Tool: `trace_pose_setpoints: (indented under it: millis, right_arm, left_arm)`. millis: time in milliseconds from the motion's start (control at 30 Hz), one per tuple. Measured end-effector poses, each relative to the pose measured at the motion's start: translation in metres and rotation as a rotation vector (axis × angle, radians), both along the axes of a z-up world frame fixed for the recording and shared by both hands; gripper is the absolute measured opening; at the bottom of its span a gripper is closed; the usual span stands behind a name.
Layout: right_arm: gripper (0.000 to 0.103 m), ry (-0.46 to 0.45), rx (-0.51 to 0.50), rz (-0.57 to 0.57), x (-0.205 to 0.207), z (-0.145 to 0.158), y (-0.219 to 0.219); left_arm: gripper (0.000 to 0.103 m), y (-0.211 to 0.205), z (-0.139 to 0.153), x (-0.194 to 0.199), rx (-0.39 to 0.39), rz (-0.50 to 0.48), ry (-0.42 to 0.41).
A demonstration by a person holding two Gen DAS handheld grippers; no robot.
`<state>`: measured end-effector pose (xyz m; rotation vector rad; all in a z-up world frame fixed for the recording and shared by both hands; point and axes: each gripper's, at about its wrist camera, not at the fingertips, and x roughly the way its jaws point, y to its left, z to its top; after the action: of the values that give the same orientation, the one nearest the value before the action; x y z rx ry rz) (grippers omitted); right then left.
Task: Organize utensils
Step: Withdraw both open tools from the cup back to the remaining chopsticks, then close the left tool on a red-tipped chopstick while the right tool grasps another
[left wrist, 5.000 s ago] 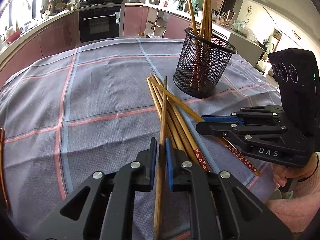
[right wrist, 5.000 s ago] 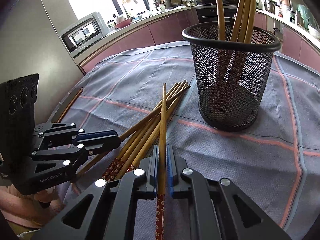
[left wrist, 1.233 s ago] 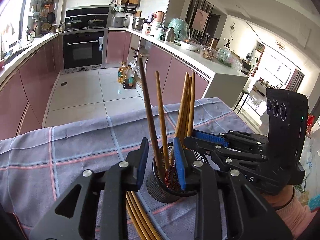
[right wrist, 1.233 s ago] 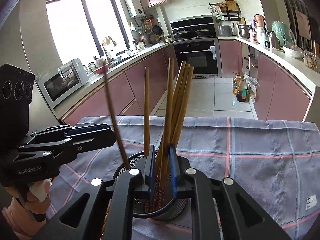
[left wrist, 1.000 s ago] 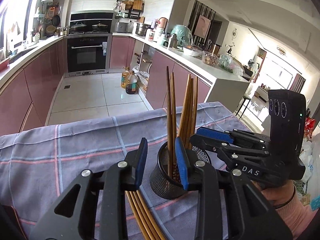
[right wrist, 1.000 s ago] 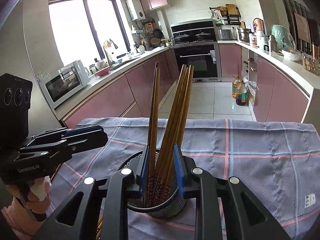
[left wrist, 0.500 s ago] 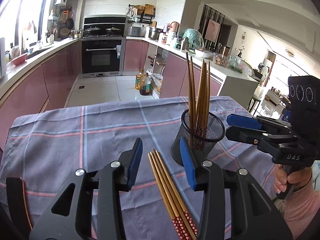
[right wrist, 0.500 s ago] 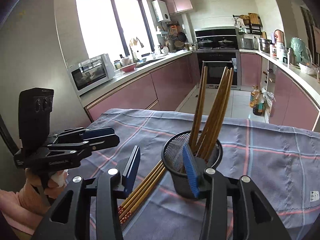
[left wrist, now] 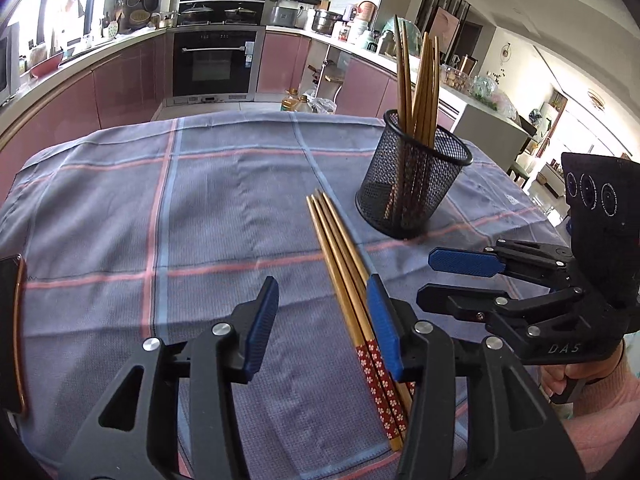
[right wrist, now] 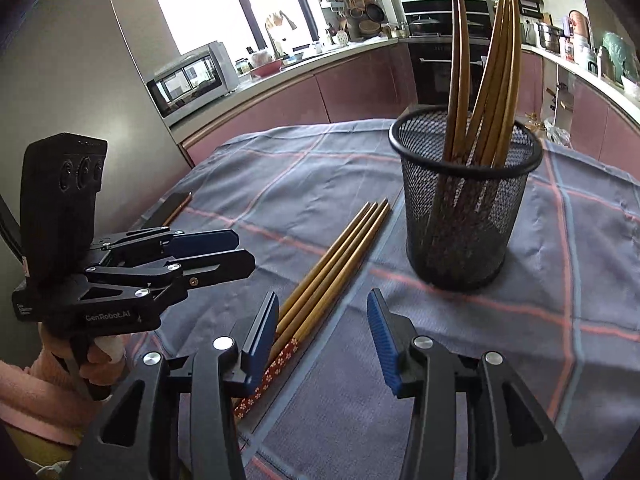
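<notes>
Left wrist view has the checked tablecloth point(left wrist: 200, 220) filling most of the frame, the mesh holder point(left wrist: 412, 188) already stuffed with chopsticks, and three loose chopsticks point(left wrist: 348, 280) lying just beside it. I'd drop straight down and pinch one stick mid-shaft, not the whole bundle. Left gripper point(left wrist: 322, 320) is empty, jaws spreading, sticks hugging its right pad. Right gripper point(right wrist: 322, 336) gapes empty too, sticks by its left pad.

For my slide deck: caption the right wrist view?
Open right gripper above three loose chopsticks on the checked cloth, beside the mesh holder of chopsticks.
</notes>
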<state>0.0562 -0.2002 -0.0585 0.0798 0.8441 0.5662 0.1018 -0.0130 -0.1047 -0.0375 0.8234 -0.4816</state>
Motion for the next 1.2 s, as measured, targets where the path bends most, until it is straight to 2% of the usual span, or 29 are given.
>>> trace_pose_setpoints:
  millis: [200,567,1200]
  right_arm:
    - [0.044,0.020,-0.042,0.009,-0.006,-0.013,0.016]
    - [0.043,-0.005,-0.126,0.001,-0.011,-0.018,0.027]
    - [0.039,0.021,-0.127,-0.031,-0.009,-0.015,0.005]
  left_arm:
    - [0.045,-0.004,-0.015,-0.006,0.035,0.000,0.026]
    - [0.045,-0.003,-0.023,-0.009,0.037,0.001,0.046]
    - [0.048,-0.020,-0.031,-0.005,0.075,-0.040,0.048]
